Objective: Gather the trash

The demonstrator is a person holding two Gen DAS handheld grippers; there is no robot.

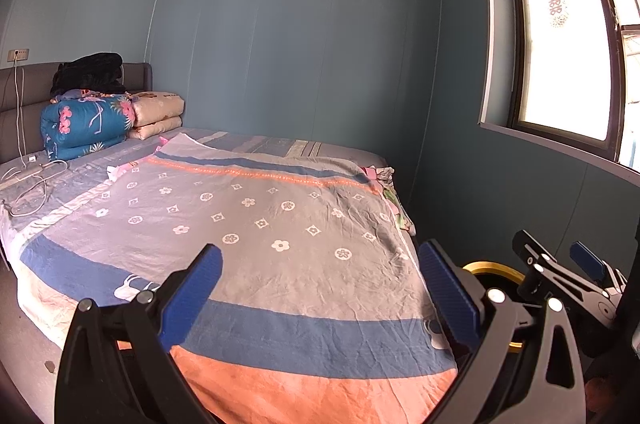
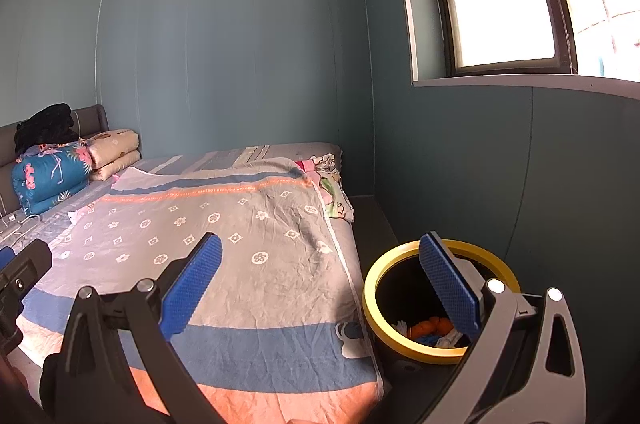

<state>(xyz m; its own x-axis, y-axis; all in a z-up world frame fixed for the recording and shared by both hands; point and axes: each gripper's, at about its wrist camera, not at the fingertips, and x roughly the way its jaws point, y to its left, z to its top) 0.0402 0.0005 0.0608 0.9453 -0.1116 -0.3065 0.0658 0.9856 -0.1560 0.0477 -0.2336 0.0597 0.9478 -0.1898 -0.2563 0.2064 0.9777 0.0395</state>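
A black trash bin with a yellow rim (image 2: 416, 346) stands on the floor by the bed's foot corner. It holds orange, white and blue scraps (image 2: 430, 330). My right gripper (image 2: 320, 286) is open and empty; its right pad (image 2: 448, 284) hangs over the bin's mouth and its left pad over the bedspread. In the left wrist view my left gripper (image 1: 320, 298) is open and empty above the bed (image 1: 260, 207). There the right gripper (image 1: 556, 250) shows at the right, over the bin's rim (image 1: 492, 268). I see no loose trash that I can name on the bedspread.
Folded quilts (image 1: 88, 123) and a dark garment (image 1: 90, 71) are stacked at the headboard. White cables and a charger (image 1: 32, 175) lie at the bed's left side. Crumpled cloth (image 2: 332, 183) hangs at the far right bed edge. A narrow floor strip runs between the bed and the window wall.
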